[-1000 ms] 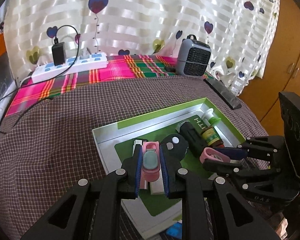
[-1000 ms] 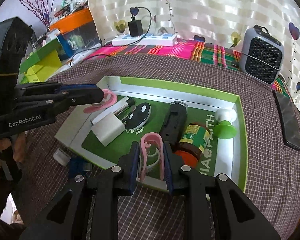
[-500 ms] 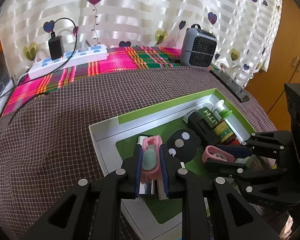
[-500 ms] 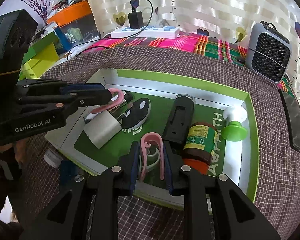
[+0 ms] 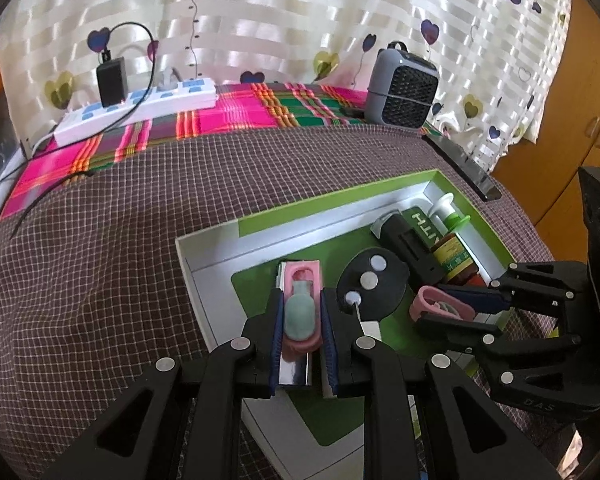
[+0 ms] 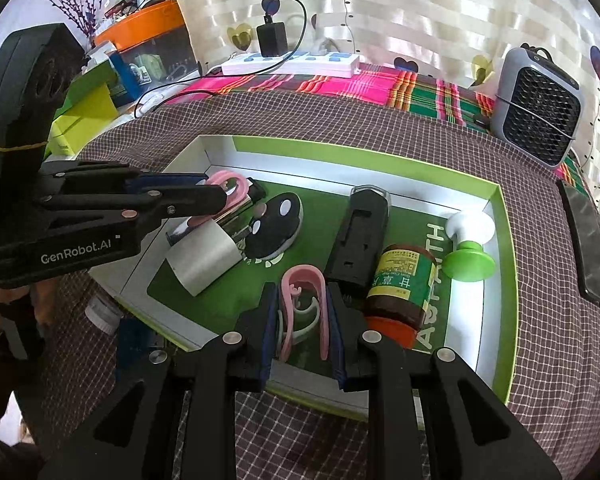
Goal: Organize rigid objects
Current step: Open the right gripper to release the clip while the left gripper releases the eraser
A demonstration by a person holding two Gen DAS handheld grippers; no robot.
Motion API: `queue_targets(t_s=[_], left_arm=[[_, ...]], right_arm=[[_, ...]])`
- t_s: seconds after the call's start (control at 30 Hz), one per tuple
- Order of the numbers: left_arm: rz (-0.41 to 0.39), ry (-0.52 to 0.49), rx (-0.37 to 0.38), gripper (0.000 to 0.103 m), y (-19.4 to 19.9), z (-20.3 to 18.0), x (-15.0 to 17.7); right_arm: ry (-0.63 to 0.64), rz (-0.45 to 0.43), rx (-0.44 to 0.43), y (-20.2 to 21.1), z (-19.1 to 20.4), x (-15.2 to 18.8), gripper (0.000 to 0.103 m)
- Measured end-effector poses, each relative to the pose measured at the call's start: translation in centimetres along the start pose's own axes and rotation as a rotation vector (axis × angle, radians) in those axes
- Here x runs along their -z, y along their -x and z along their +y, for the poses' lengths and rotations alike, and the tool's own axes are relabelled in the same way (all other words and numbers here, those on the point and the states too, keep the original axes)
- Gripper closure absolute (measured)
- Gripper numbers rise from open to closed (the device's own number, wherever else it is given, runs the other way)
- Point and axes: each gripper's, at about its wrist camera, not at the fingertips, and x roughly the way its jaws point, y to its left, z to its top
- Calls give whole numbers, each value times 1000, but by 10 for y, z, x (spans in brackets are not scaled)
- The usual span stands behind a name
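Sitting between right claw [image 6: 302, 320] pads: pink clip [image 6: 302, 298], over tray [image 6: 504, 280].

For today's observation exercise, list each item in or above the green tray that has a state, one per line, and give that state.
Left hand-held gripper: shut on a pink clip.
Right hand-held gripper: shut on a second pink clip.
Brown bottle: lying on its side, capped.
Black case: lying flat.
Green tray: open-topped.
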Motion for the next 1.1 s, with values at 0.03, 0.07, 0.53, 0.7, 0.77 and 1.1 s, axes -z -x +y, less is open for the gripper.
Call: queue_targets(t_s=[0.03,0.07,0.53,0.7,0.77,1.1], left_arm=[[4,0,-2,86,-1,0,0],[0,-5,-2,86,-1,-1,1],[-5,4,10,77,6,-2,3],[-20,-1,19,73,13,-6,5],[-26,-4,21,72,17,-7,6],[-63,23,16,72,40,-5,15]], right_arm=[[1,-2,0,1,0,0,79],[1,-2,0,1,0,1,79],[2,-19,1,6,4,2,68],[-10,-36,2,12,4,3,59],[-10,-39,2,14,5,4,59],[-27,-79,1,30,9,12,59]])
